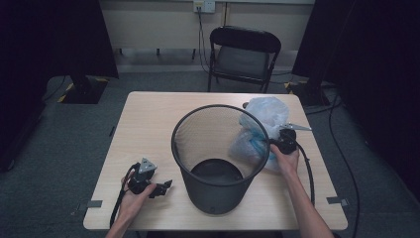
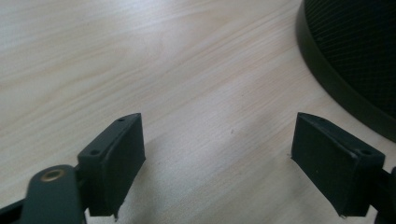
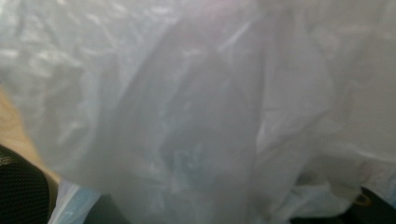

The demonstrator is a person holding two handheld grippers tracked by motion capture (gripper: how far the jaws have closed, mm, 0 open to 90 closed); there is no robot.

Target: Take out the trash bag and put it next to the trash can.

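Note:
A black mesh wastebasket (image 1: pixel 218 158) stands upright in the middle of the wooden table (image 1: pixel 148 124). Against its right rim leans a translucent white-blue plastic bag (image 1: pixel 265 121). My right gripper (image 1: pixel 277 143) is at the bag's near side and shut on its film. In the right gripper view the bag (image 3: pixel 196 107) covers the jaws, with the basket's mesh (image 3: pixel 18 191) at the lower left. My left gripper (image 1: pixel 166 186) lies low over the table left of the basket. Its jaws (image 2: pixel 217 158) stand open over bare wood, with the basket's base (image 2: pixel 345 84) at the right.
A black folding chair (image 1: pixel 242 52) stands behind the table's far edge. Cables run over the grey floor at the right (image 1: pixel 341 148). Tape marks sit at the table's near corners (image 1: pixel 91 203). Dark curtains hang on both sides.

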